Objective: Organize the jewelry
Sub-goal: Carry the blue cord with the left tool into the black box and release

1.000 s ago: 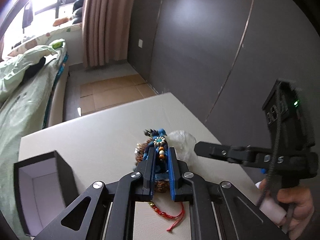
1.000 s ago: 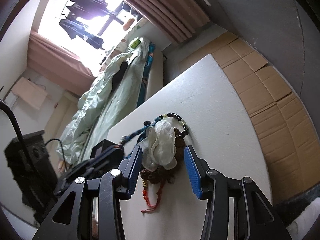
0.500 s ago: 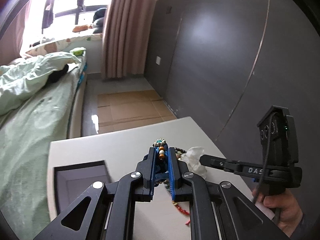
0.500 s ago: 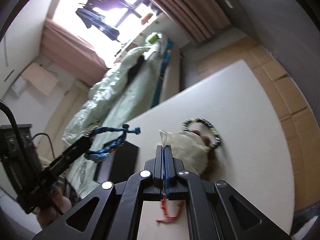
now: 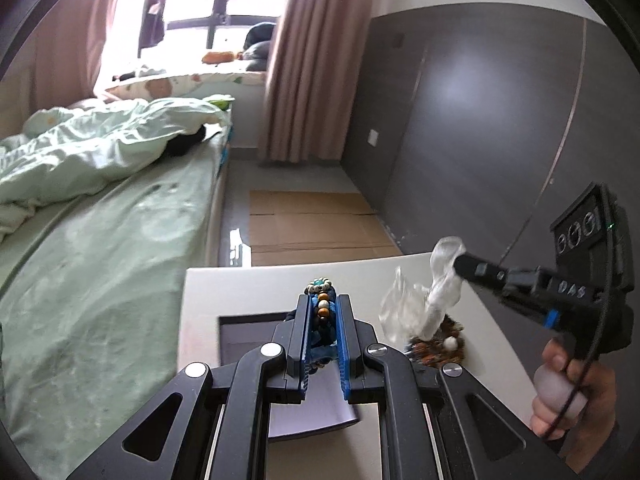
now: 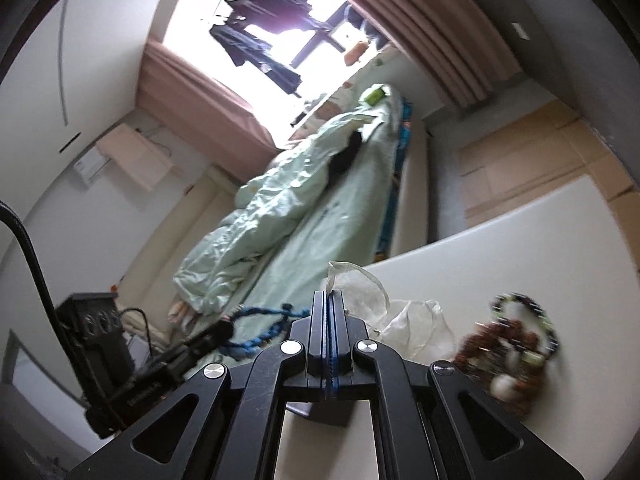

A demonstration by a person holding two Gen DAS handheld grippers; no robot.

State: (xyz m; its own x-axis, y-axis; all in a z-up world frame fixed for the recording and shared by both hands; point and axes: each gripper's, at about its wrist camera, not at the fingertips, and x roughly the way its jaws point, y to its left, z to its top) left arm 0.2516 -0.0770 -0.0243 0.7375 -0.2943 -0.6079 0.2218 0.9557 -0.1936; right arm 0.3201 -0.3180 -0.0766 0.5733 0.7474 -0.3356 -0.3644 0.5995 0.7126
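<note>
My left gripper (image 5: pixel 323 304) is shut on a blue cord bracelet with coloured beads (image 5: pixel 322 307) and holds it above the open dark jewelry box (image 5: pixel 256 340). The bracelet also shows in the right wrist view (image 6: pixel 260 330), hanging from the left gripper. My right gripper (image 6: pixel 330 300) is shut on a clear plastic bag (image 6: pixel 404 320), lifted off the white table (image 6: pixel 500 248). The bag also shows in the left wrist view (image 5: pixel 420 304). A pile of bead bracelets (image 6: pixel 516 340) lies on the table at the right; it also shows in the left wrist view (image 5: pixel 440 346).
A bed with a pale green quilt (image 5: pixel 100 200) runs along the table's left side. Cardboard sheets (image 5: pixel 312 228) lie on the floor beyond the table's far edge. A dark wardrobe wall (image 5: pixel 500 120) stands at the right.
My left gripper carried the blue bracelet up and left, over the box. My right gripper closed on the plastic bag and lifted it off the bracelet pile.
</note>
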